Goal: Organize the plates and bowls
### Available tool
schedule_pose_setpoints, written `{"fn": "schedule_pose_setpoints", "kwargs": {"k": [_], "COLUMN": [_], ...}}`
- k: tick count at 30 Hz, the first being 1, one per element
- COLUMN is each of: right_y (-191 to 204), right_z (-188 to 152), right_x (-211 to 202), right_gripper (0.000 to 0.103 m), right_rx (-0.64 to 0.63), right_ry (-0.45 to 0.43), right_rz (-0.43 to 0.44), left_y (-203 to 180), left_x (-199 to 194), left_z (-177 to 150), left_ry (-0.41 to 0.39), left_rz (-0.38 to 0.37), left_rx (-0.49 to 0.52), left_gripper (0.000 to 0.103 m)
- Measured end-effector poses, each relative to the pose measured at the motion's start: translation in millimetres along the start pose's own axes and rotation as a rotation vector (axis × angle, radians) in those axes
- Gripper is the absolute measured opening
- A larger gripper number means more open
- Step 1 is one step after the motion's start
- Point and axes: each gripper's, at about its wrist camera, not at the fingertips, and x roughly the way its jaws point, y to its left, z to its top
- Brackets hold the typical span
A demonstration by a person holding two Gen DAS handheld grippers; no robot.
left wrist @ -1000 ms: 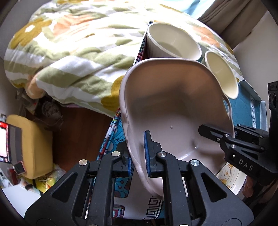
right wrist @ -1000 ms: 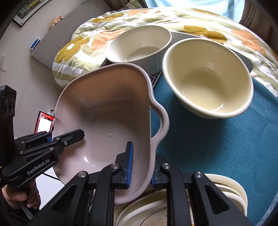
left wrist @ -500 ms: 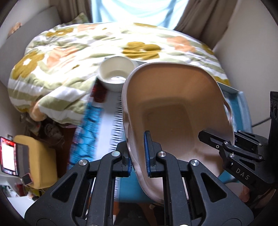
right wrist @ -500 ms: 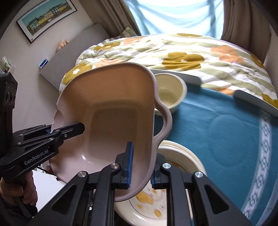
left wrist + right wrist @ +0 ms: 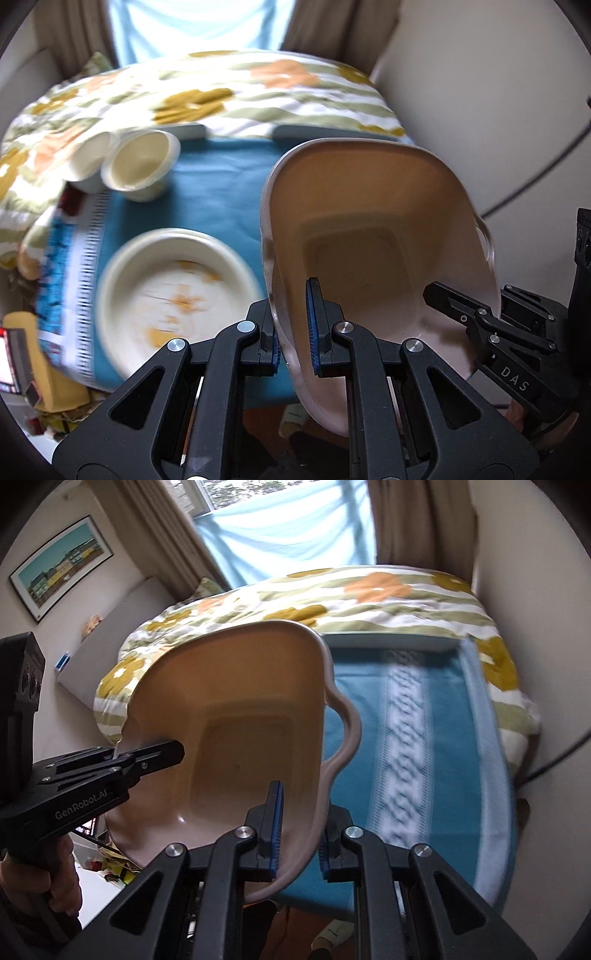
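Both grippers hold one large pinkish-beige dish with side handles (image 5: 373, 236), lifted above the teal cloth. My left gripper (image 5: 293, 332) is shut on its left rim. My right gripper (image 5: 299, 830) is shut on its right rim beside the handle; the dish (image 5: 236, 723) fills the left of the right wrist view. Each gripper shows in the other's view: the right one (image 5: 480, 325), the left one (image 5: 122, 760). A cream plate with orange flowers (image 5: 173, 299) lies on the cloth, left of the dish. Two cream bowls (image 5: 138, 166) stand at the far left.
The teal cloth (image 5: 413, 746) with a white patterned band covers a tray-like surface on a floral duvet (image 5: 369, 590). A wall stands close on the right. Window and curtains are behind. A yellow cushion (image 5: 48, 380) and clutter lie low left.
Both grippers have carried the dish up and to the right, away from the bowls. The plate that was under the dish now lies uncovered at the left.
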Motion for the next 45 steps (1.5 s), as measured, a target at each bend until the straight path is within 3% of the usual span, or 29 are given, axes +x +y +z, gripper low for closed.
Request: {"fn": "schedule_pose_setpoints", "kwargs": {"k": [6,12,28,30,31,33,34,35,41,45], "right_y": [-62.8,-106.4,-131.6,-132.9,-134.0,-138.6,-140.8,-142.7,-146.4,-141.6], "right_z": [-20.2,-38.4,-49.5,-49.5,-49.8,-50.0,-50.2,-50.1,-46.5,-40.4], "right_x": [15.5,46.4,65.3,65.5,65.1,64.5,64.7,64.6,51.7,31.4], "right_gripper": [0.015,0.015,0.015,0.015,0.015,0.015,0.015,0.017,0.042,0.042], "right_rx": [0.059,0.107,0.18,0.202,0.219,0.269,0.288,0.305,0.359,0.359], "right_ry": [0.049,0.084,0.085,0.08,0.075,0.072,0.071,0.071,0.005,-0.015], "right_rz": [-0.066,-0.08,-0.044,-0.038,-0.03,-0.009,0.001,0.006,0.023,0.006], "left_y": [-47.7,-66.0,-78.5,-81.2,-82.3,-83.6,-83.8,-84.0,-84.9,-79.5], "left_x": [68.2,122.1,161.5,165.4,165.3,164.5,162.6,160.7,153.6,130.3], "left_z": [-5.9,-8.4,-23.5,-24.6,-25.1,-25.6,-26.1,-26.4,-27.7,-30.3], "left_ry": [0.078,0.133,0.184,0.199,0.198,0.189,0.179,0.167,0.145,0.136], "left_rz": [-0.049,-0.066,-0.019,-0.003,0.0,-0.016,-0.023,-0.02,0.005,-0.003], "left_rx": [0.04,0.042,0.092,0.107,0.113,0.121,0.123,0.125,0.152,0.144], "left_gripper": [0.01,0.01,0.012,0.015,0.022,0.046,0.066,0.074,0.074,0.074]}}
